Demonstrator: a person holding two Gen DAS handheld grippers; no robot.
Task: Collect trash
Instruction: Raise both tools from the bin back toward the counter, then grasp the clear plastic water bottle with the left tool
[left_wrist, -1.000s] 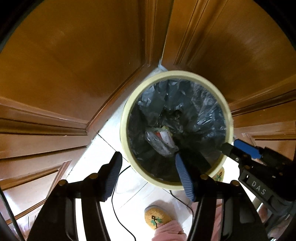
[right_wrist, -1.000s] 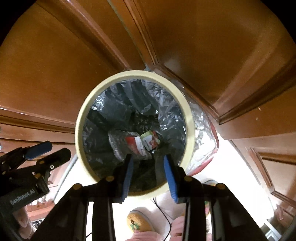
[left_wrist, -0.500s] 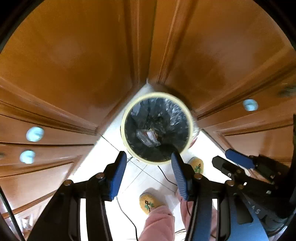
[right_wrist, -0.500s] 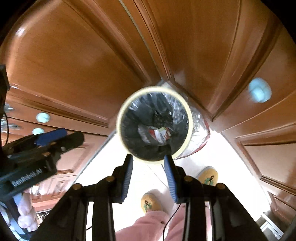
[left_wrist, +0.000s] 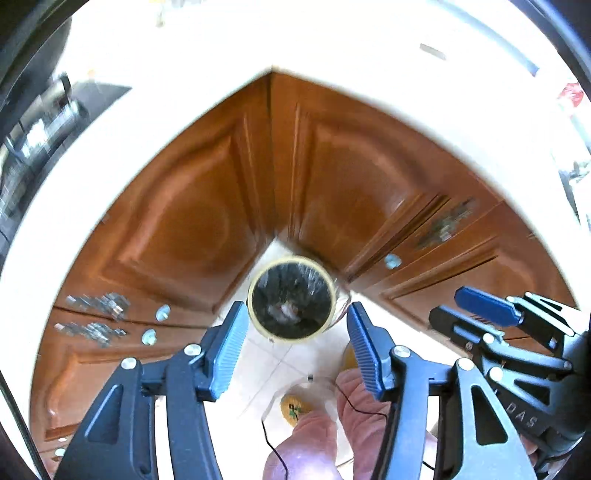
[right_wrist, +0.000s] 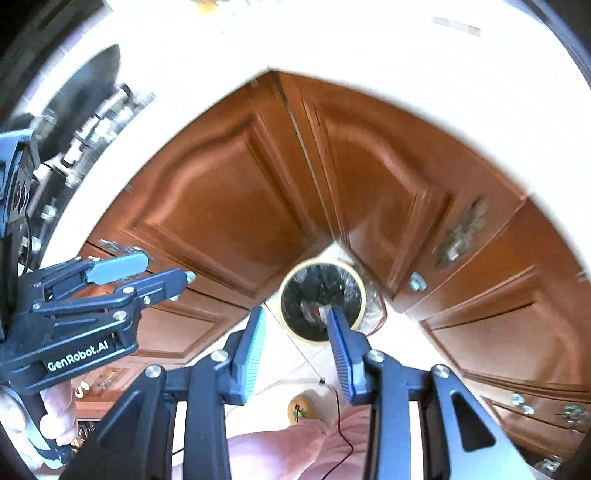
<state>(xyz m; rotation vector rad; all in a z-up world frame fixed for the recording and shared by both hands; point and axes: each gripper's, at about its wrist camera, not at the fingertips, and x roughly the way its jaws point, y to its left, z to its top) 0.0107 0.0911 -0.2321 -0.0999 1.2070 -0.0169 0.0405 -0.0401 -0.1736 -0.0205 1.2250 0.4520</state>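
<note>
Left hand-held gripper (left_wrist: 293, 336) spread, empty | right hand-held gripper (right_wrist: 295, 339) parted, empty | bin (left_wrist: 291, 298): black liner, crumpled wrappers (left_wrist: 284, 308)

Round trash bin (left_wrist: 291, 304) with pale cream rim, upright on light tiled floor, tucked into inner corner where two runs of brown wooden cabinets meet. Seen from high above, mouth facing up, open, no lid. Lined with dark grey plastic bag (left_wrist: 314, 291), crinkled, shiny; clear-silvery bag edge spilling over outside on right side of bin (right_wrist: 375, 302). At bottom of bag, small heap of trash (left_wrist: 284, 308): crumpled clear plastic wrapper with white and red printed bit (right_wrist: 314, 308). Details blurred, exact items not readable. Lying low inside bin, near centre, well below rim
</note>
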